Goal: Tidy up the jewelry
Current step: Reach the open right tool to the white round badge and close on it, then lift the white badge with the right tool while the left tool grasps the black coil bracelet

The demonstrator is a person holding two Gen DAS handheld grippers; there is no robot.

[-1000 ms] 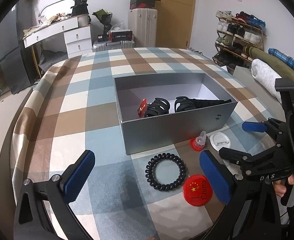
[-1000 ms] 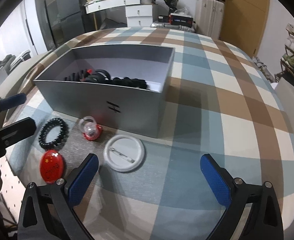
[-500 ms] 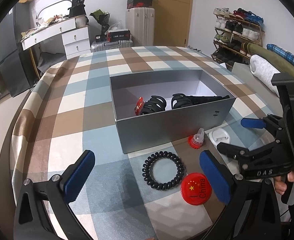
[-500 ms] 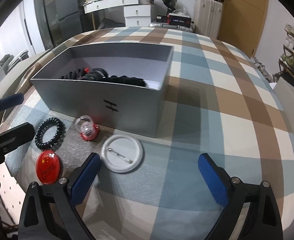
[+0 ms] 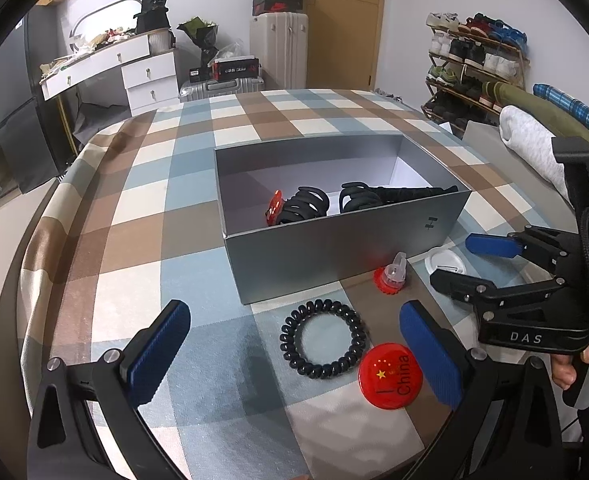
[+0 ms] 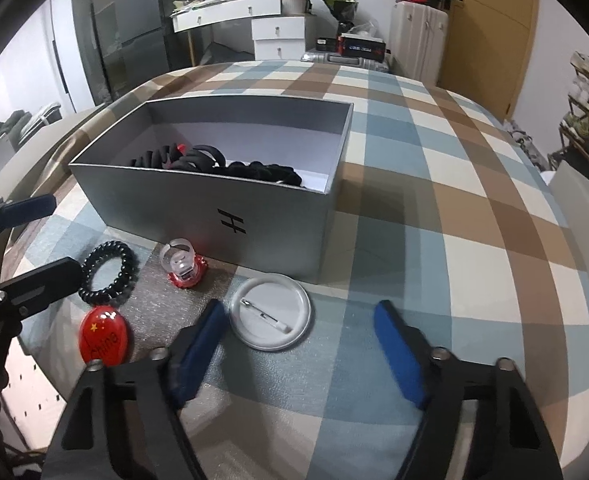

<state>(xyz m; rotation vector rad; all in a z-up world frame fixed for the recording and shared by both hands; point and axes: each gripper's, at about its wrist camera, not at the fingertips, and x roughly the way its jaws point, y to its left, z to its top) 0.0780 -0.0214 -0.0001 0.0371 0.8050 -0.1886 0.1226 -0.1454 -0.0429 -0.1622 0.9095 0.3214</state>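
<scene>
Jewelry bits lie loose on the checked surface just in front of the grey box (image 6: 230,216), so they're easy to reach. Right hand-held gripper (image 6: 300,350), jaws apart and empty, lines up on the white pin badge (image 6: 271,311) at its 12 o'clock; left hand-held gripper (image 5: 294,354) hangs wide open over the black coil bracelet (image 5: 321,338).

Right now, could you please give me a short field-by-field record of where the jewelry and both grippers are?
box: grey box, open, on checked cloth
inside box: black hair claws
outside, in front: coil hair tie, red China badge, red toy ring, white badge pin side up
left gripper: open, empty
right gripper: open, empty, by white badge
</scene>
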